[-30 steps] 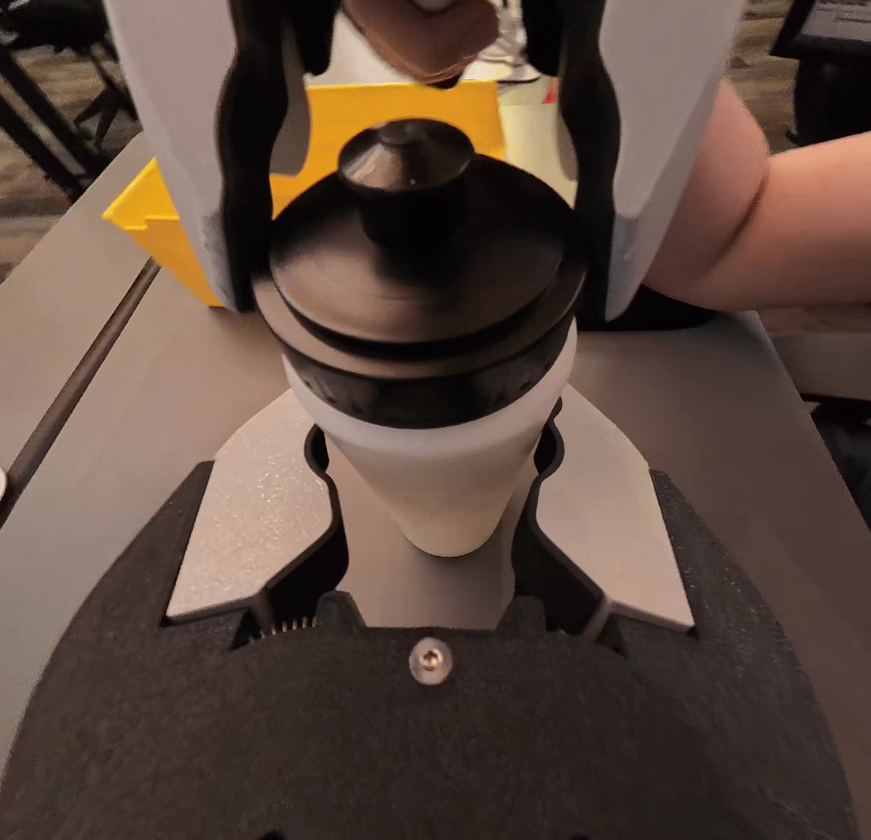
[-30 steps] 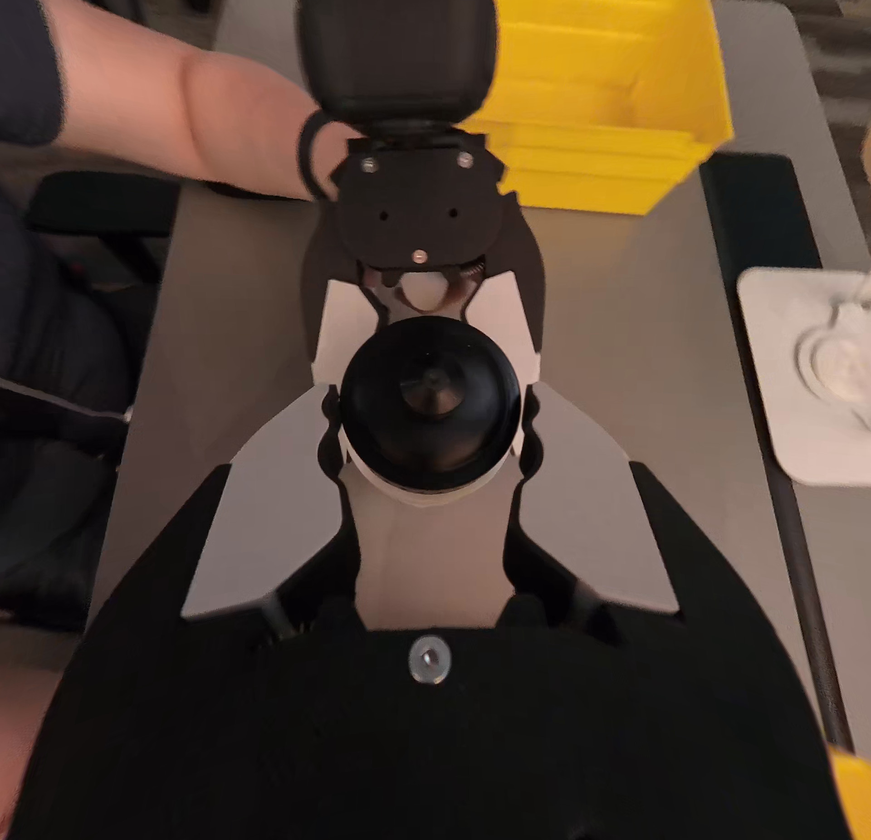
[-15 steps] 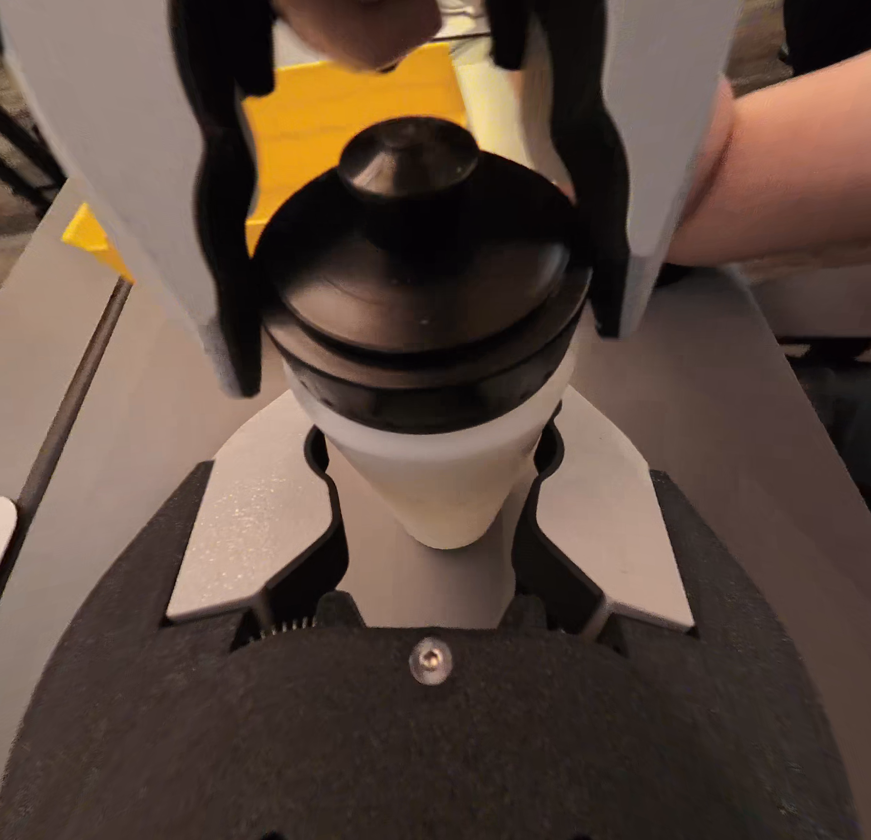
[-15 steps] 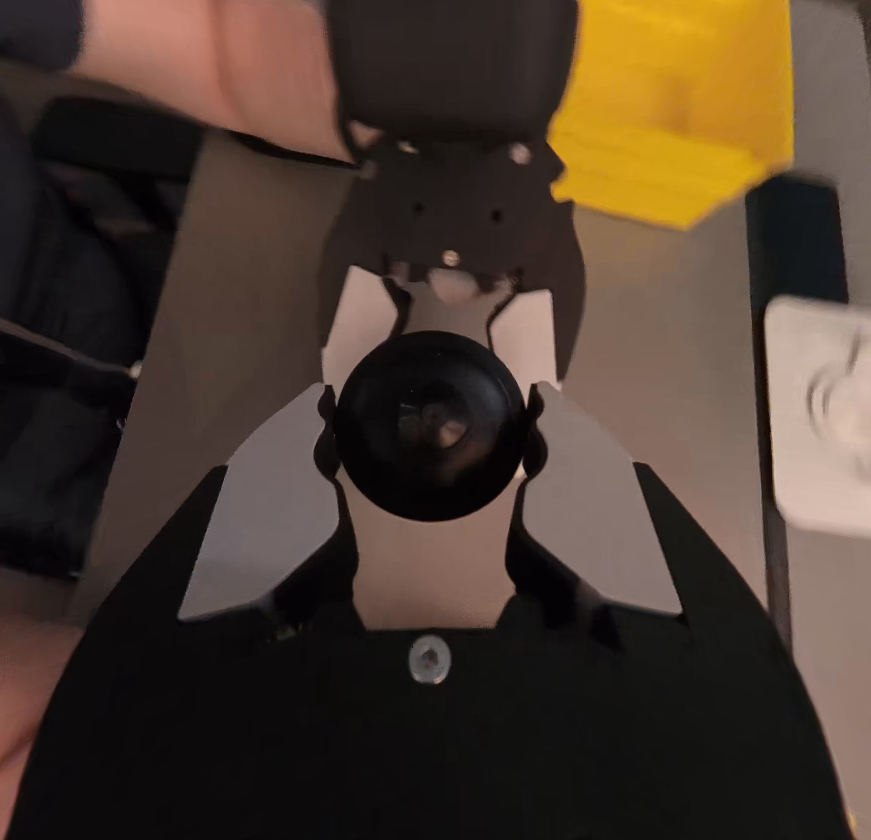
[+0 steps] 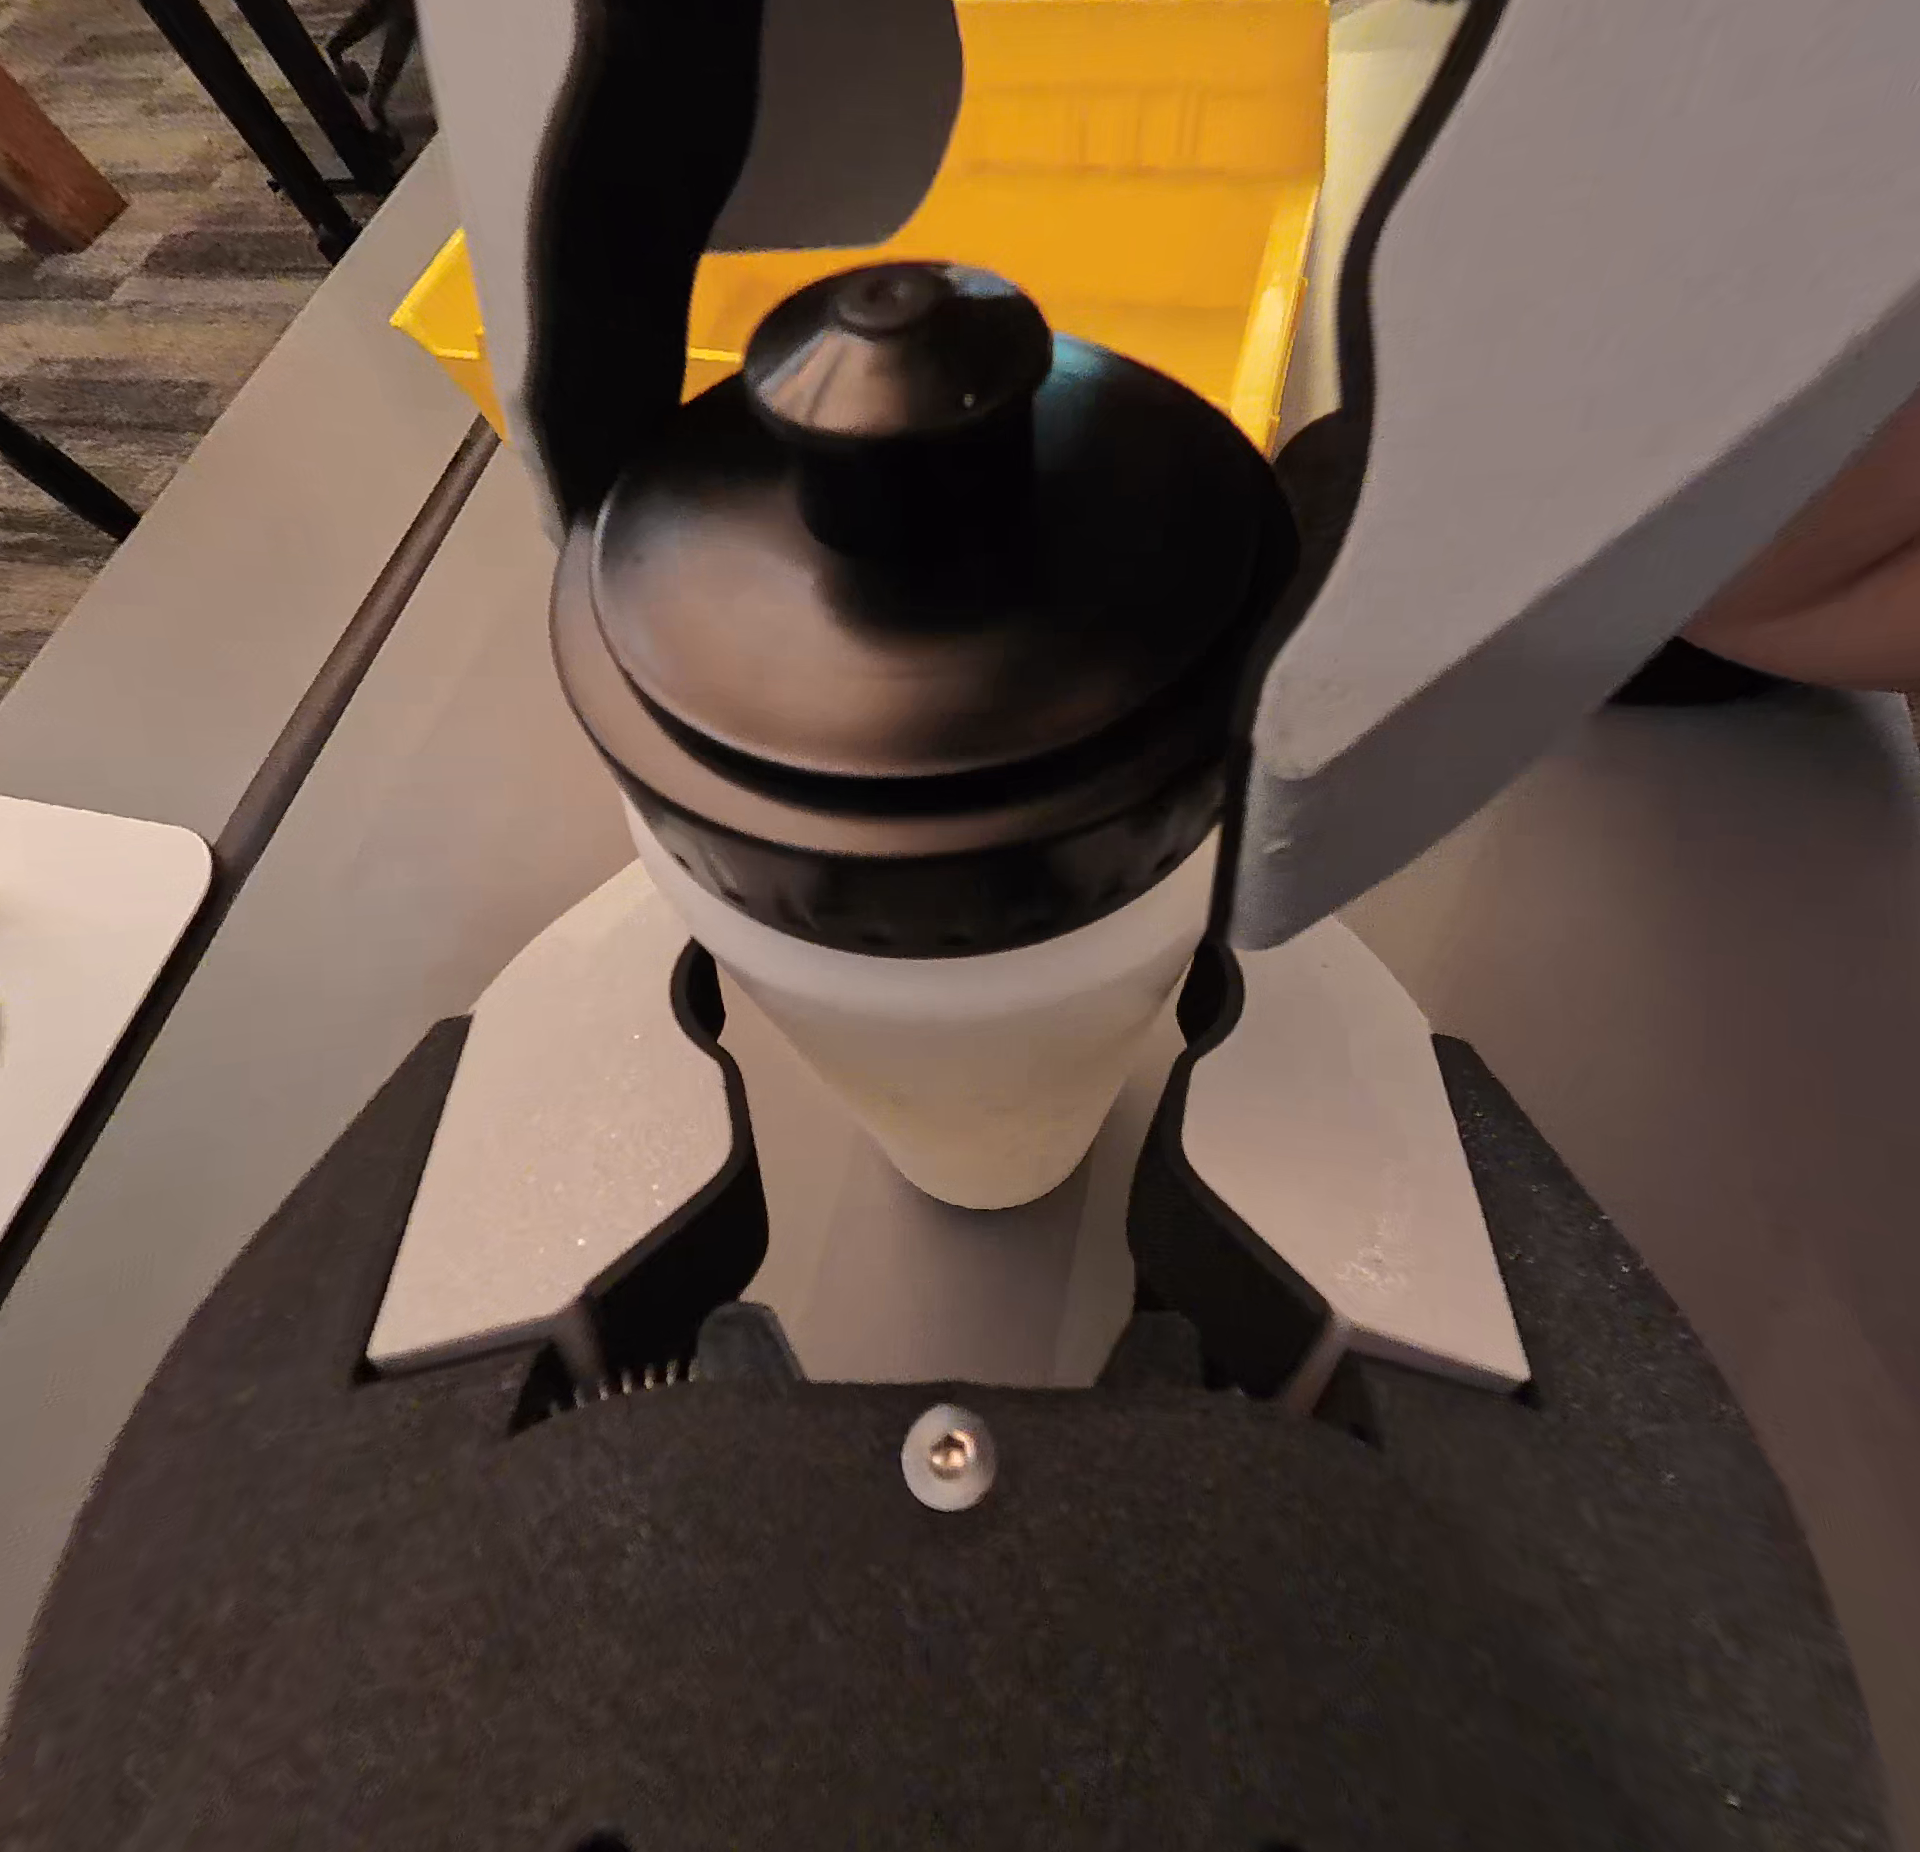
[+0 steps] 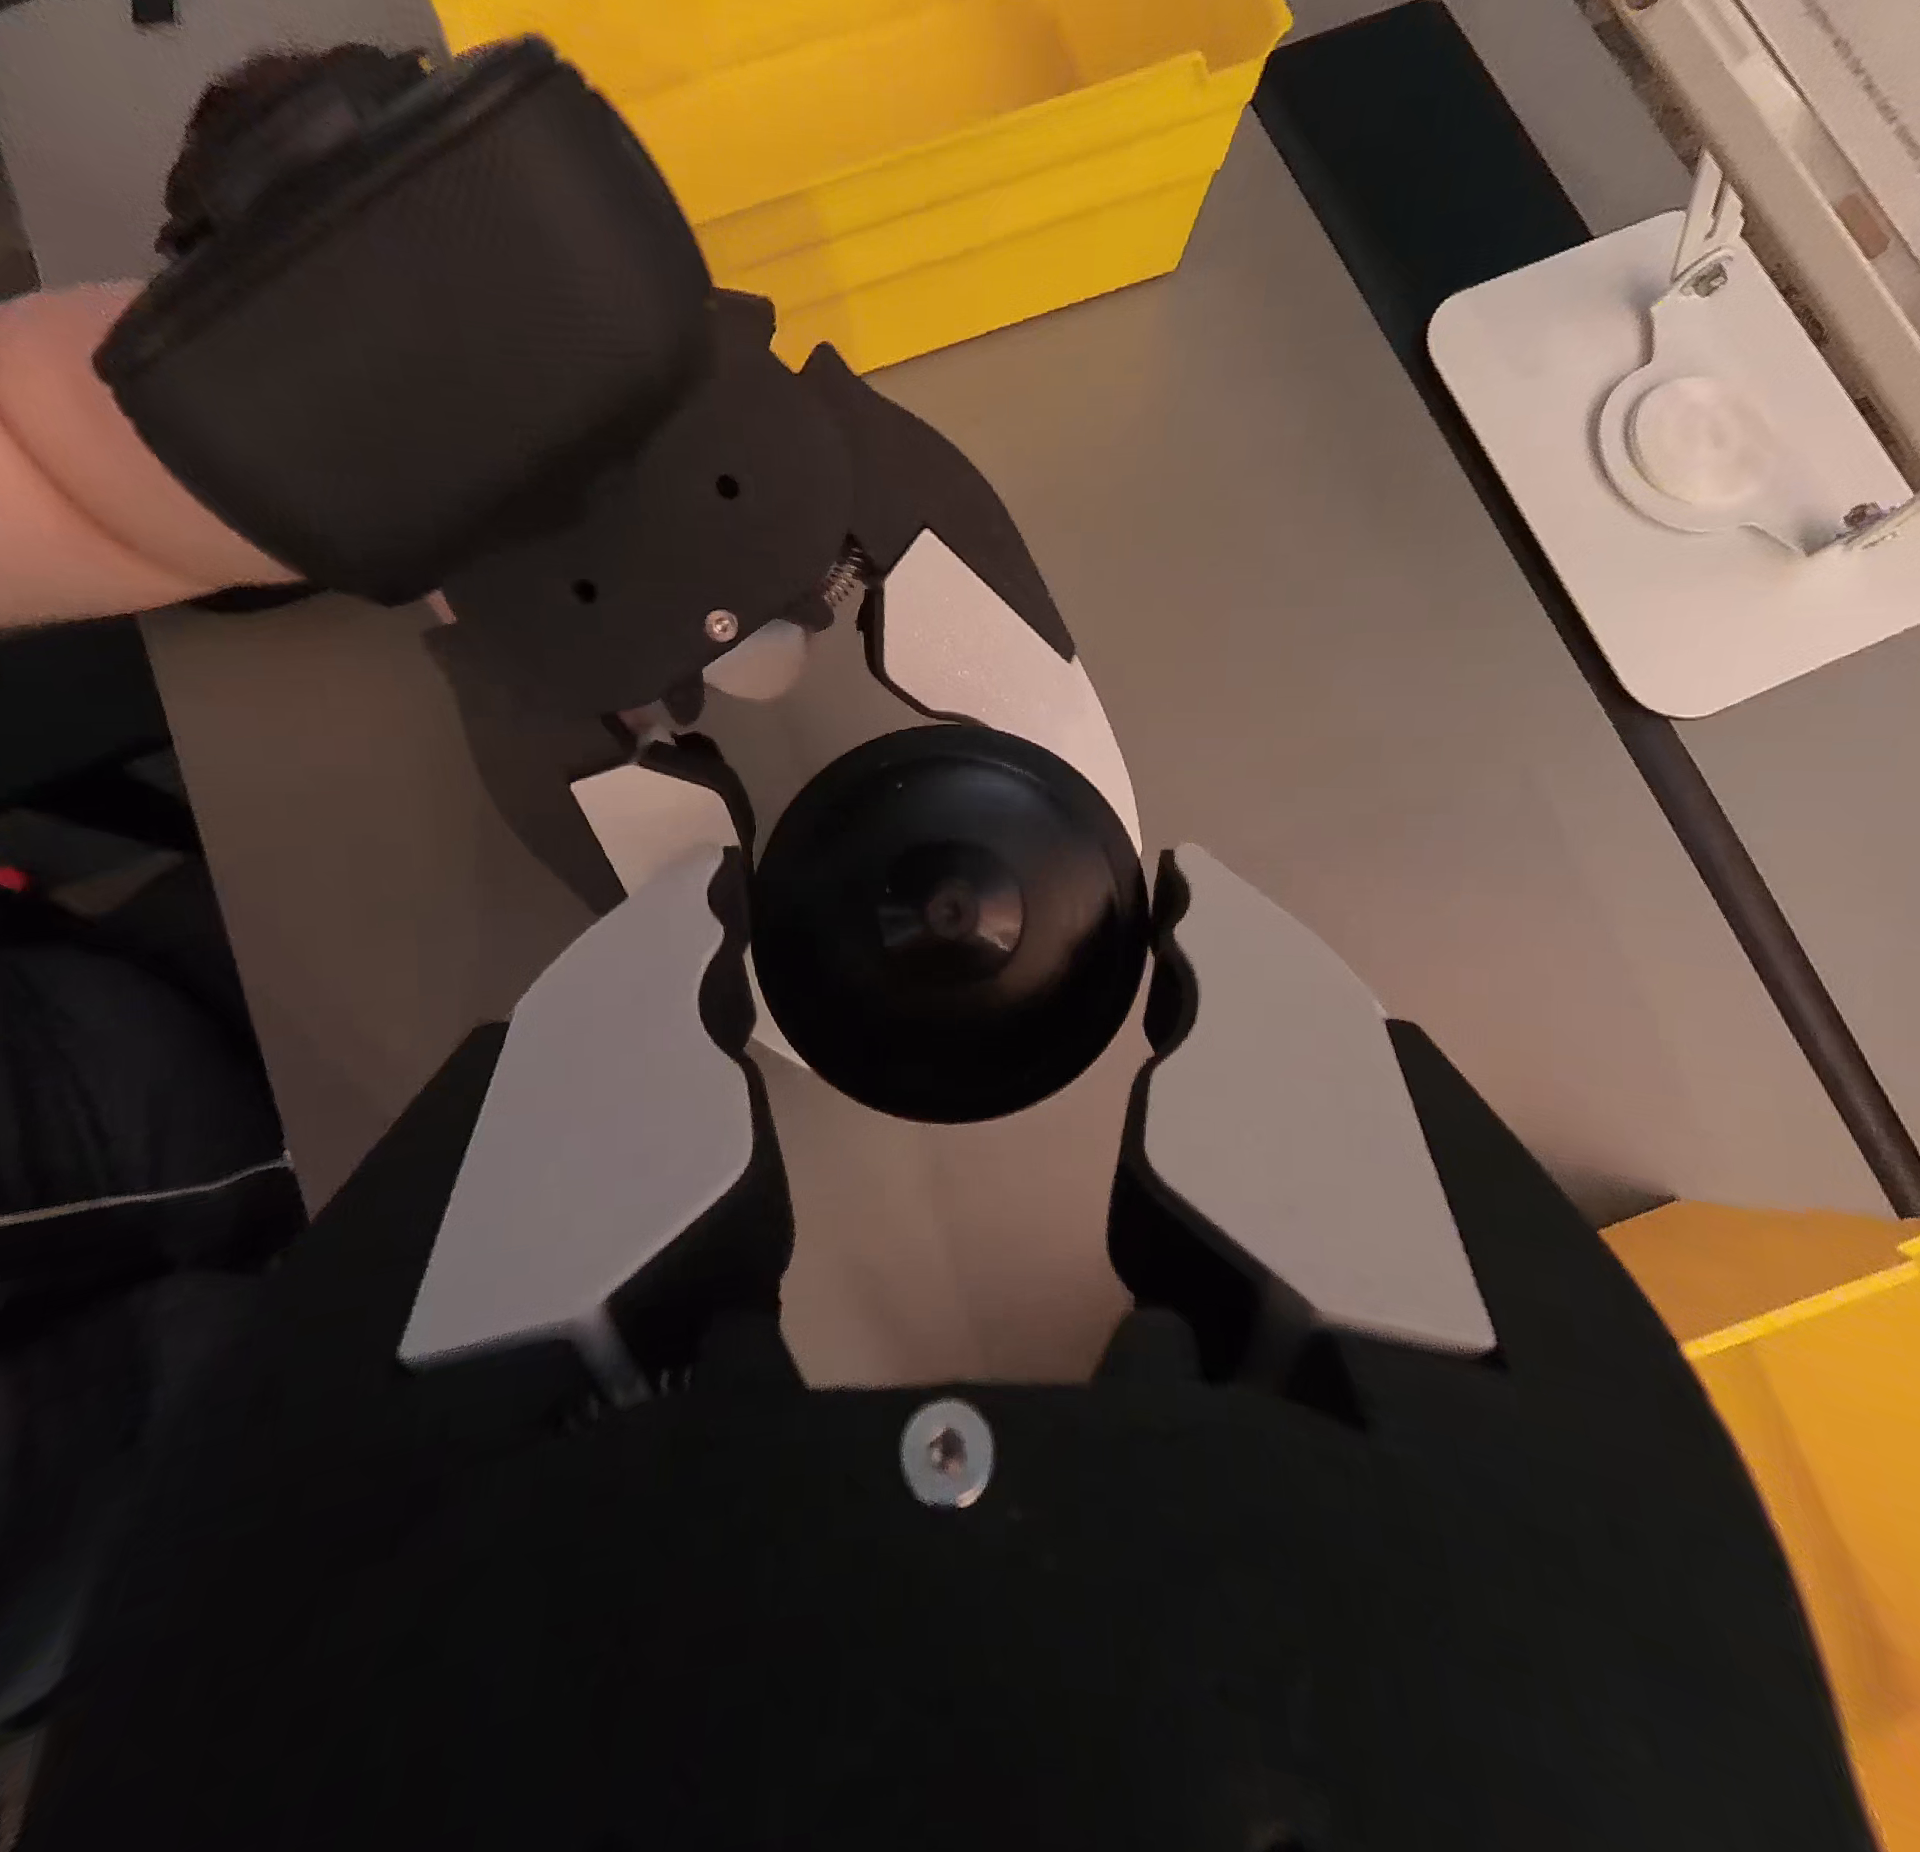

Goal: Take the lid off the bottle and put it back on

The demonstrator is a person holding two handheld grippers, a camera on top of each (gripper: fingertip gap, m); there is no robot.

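- the white bottle (image 5: 961, 1054) stands upright on the grey table (image 5: 312, 919), its body caught between the two fingers of your left gripper (image 5: 956, 1002) — the black pads press its sides just below the lid, so that gripper is clamped on the bottle.
- the black lid (image 5: 914, 659) sits on the bottle's top, its nozzle pointing up; from these views you cannot tell whether it is screwed tight or loosened.
- your right gripper (image 6: 948, 929) comes down from above, looking straight onto the lid (image 6: 948, 924); its fingers (image 6: 634, 1054) sit on either side of the lid's rim, pads touching it left and right — closed on the lid.
- in the left wrist view those same right fingers (image 5: 1558, 400) reach down over the lid, one at each side of it, tilted off to the right.
- your left gripper's body (image 6: 499, 368) lies low and roughly level with the table, entering from the upper left of the right wrist view, with your forearm (image 6: 62, 472) behind it.
- a yellow bin (image 6: 914, 109) stands on the table just beyond the bottle; a white plate with a metal fitting (image 6: 1683, 452) lies well off to one side, past a dark strip.
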